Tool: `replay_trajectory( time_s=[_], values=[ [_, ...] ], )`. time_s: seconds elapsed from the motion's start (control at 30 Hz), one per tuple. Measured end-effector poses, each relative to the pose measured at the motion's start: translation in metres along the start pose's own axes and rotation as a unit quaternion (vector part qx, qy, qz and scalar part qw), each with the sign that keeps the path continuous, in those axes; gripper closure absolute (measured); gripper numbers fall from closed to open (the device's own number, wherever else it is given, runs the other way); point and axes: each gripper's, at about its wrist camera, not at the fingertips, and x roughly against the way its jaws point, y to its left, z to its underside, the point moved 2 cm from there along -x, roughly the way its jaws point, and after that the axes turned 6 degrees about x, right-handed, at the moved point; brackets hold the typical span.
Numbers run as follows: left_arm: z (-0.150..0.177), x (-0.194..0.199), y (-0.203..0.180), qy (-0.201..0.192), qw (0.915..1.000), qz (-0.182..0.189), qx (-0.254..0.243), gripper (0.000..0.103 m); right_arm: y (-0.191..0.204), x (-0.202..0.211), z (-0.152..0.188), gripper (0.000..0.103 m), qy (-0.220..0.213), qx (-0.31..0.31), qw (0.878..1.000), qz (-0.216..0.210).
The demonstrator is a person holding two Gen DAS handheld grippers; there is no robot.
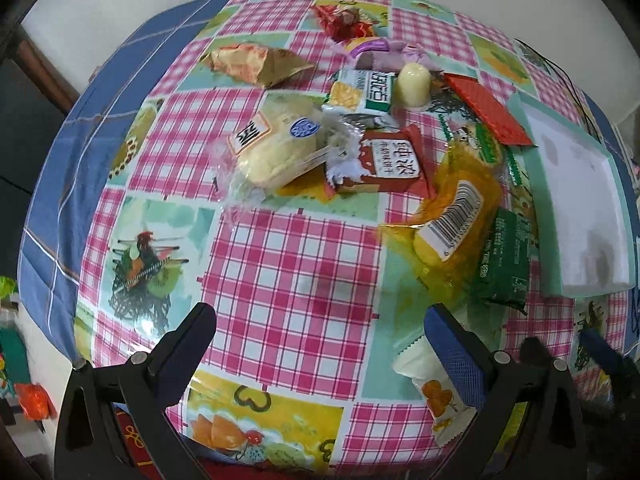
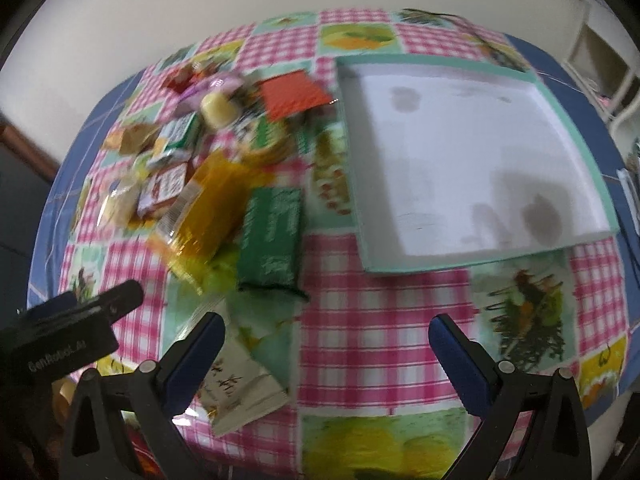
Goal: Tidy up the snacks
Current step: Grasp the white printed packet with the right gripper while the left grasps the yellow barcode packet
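Observation:
A loose heap of snacks lies on the checked tablecloth: a pale bread packet, a red packet, a yellow packet and a green packet. Right of the heap sits a teal tray with a stained white inside. My left gripper is open above bare cloth in front of the heap. A small white packet lies by its right finger. My right gripper is open too, low before the tray's near left corner.
Farther back lie an orange-brown chip bag, a cream jelly cup, a flat red packet and purple sweets. A blue cloth edges the table. White wall stands behind.

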Motion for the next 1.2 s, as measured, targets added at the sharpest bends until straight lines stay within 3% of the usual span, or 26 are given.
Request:
replay_trajectory(
  time_s=[0.37,0.6,0.83,1.0,1.1,1.2],
  values=[
    [-0.005,-0.001,0.028,0.012,0.9985,0.024,0.048,0.0,0.05,-0.027,0.007,0.0,0.052,0.079,0.994,-0.047],
    [-0.006,-0.002,0.025,0.015,0.9986,0.019,0.046,0.0,0.076,-0.045,0.02,0.0,0.081,0.122,0.988,-0.039],
    [-0.007,-0.003,0.024,0.015,0.9986,0.02,0.046,0.0,0.072,-0.051,0.02,0.001,0.07,0.102,0.992,0.002],
    [-0.008,-0.002,0.019,0.012,0.9989,0.026,0.037,0.0,0.06,-0.052,0.022,0.004,0.073,0.081,0.994,0.007],
    [-0.01,0.0,0.012,0.002,0.9992,0.033,0.023,0.0,0.06,-0.051,0.024,0.012,0.065,0.087,0.994,0.008],
    [-0.012,0.001,0.003,-0.005,0.9991,0.043,0.006,0.0,0.066,-0.053,0.019,0.012,0.054,0.105,0.993,0.007]
  ],
)
